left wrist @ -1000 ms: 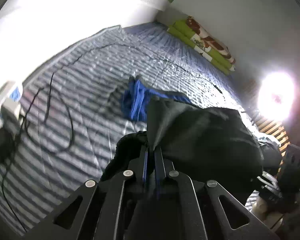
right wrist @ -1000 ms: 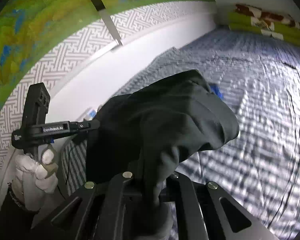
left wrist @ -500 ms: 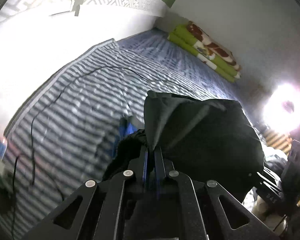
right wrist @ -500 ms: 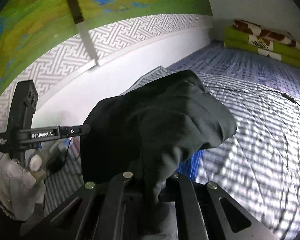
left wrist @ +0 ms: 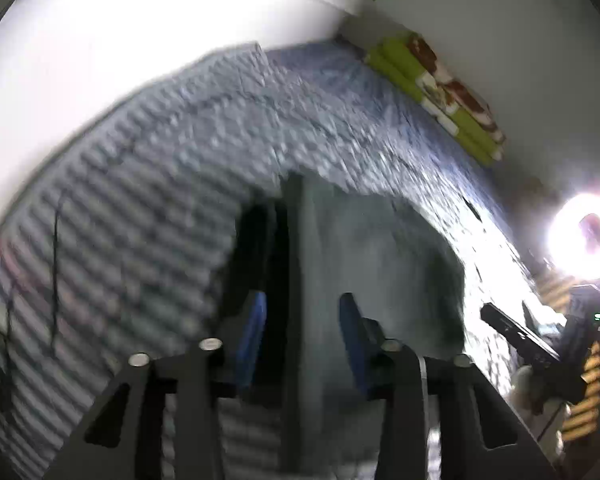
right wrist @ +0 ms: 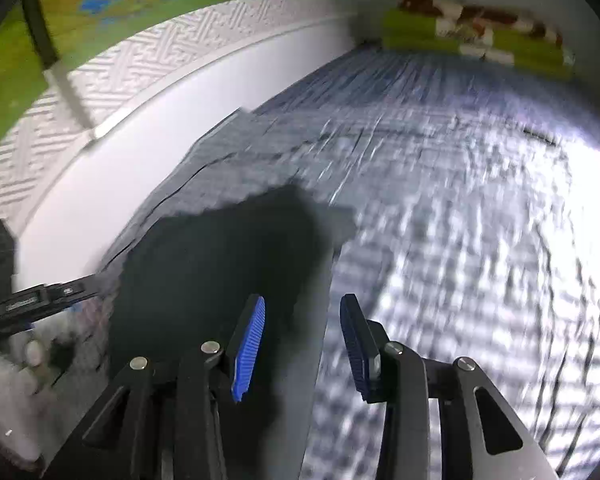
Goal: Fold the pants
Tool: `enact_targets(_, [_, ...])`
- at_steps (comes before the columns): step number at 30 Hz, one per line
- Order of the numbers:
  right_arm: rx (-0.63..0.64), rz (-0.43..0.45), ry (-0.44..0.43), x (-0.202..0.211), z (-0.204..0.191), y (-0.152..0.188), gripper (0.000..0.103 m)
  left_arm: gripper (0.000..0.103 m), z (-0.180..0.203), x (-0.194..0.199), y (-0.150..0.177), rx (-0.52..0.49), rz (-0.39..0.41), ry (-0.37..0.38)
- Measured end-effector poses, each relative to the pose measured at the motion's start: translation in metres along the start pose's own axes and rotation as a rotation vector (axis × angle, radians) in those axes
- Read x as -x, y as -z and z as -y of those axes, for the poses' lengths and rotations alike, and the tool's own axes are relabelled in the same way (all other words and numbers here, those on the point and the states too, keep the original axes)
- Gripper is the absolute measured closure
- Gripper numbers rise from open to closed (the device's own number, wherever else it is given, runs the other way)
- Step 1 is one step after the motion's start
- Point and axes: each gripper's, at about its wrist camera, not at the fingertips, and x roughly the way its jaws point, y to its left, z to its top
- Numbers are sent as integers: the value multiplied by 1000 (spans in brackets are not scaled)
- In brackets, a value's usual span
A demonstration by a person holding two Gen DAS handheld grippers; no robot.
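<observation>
**Pants loose between parted fingers**

I see the striped bed (right wrist: 460, 240) filling both views, a folded green blanket (left wrist: 440, 92) at its far end. The dark pants (right wrist: 220, 264) hang near, between both grippers. My left gripper (left wrist: 300, 332) and right gripper (right wrist: 302, 332) have just been opening; neither's fingers press the cloth.

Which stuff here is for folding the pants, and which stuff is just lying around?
For the job:
- dark pants, lying on the striped bed cover
- left gripper, jaws just opened, fingers off the cloth
- right gripper, jaws just opened too

Just lying about:
- folded green patterned blanket by the wall
- black cable
- ring light
</observation>
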Motion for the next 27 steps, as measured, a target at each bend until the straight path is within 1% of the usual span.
enact_targets(1, [-1,-17,-23,5,1,11,66,46,0,0,9,-6,-19,20])
enact_targets(2, [-5,-31,-53,9,2,24,65,44,0,-2,19,-6,-42,33])
enact_targets(3, [-10,-48,-74,12,3,37,62,44,-1,-6,27,-3,-66,39])
enact_targets(4, [-22,-63,-81,12,5,46,62,45,1,-13,34,-10,-89,42])
enact_targets(5, [-50,-85,-98,10,7,57,62,52,3,-18,43,-14,-108,31])
enact_targets(6, [-70,-111,-114,7,7,66,62,61,5,-24,47,-17,-125,24])
enact_targets(7, [-84,-141,-126,2,7,72,62,88,9,-31,51,-30,-149,1])
enact_targets(8, [-94,-167,-133,-4,4,79,62,100,10,-34,54,-42,-153,-28])
enact_targets(10, [-107,-186,-162,-9,0,85,62,101,15,-34,55,-67,-144,-46])
enact_targets(12, [-129,-196,-200,-11,-9,85,60,101,18,-24,49,-85,-107,-67])
enact_targets(14, [-141,-193,-260,-6,-20,85,60,101,10,-9,37,-49,-62,-75])
enact_targets(15, [-133,-196,-268,-3,-23,83,60,101,5,-5,31,-38,-49,-89])
enact_targets(16, [-114,-196,-272,0,-29,82,60,101,-1,0,27,-31,-21,-119])
enact_targets(17, [-79,-203,-263,3,-36,82,60,101,-3,2,25,-32,-10,-125])
enact_targets(18, [-41,-202,-229,5,-42,83,60,101,-6,1,25,-35,-19,-126])
enact_targets(19, [-7,-195,-175,8,-45,84,60,97,-8,0,26,-45,-44,-125])
enact_targets(20, [34,-180,-95,13,-49,85,60,97,-10,1,26,-50,-44,-142])
enact_targets(21, [48,-153,-76,19,-51,84,60,96,-11,4,27,-44,-28,-153])
enact_targets(22, [51,-116,-73,27,-51,83,60,92,-11,6,27,-36,-13,-154])
enact_targets(24, [62,-36,-82,42,-53,80,60,92,-6,9,27,-30,11,-150])
enact_targets(25, [72,-6,-87,46,-54,77,60,92,-3,9,27,-22,16,-130])
enact_targets(27, [78,43,-66,47,-56,68,60,91,9,7,23,-23,19,-102])
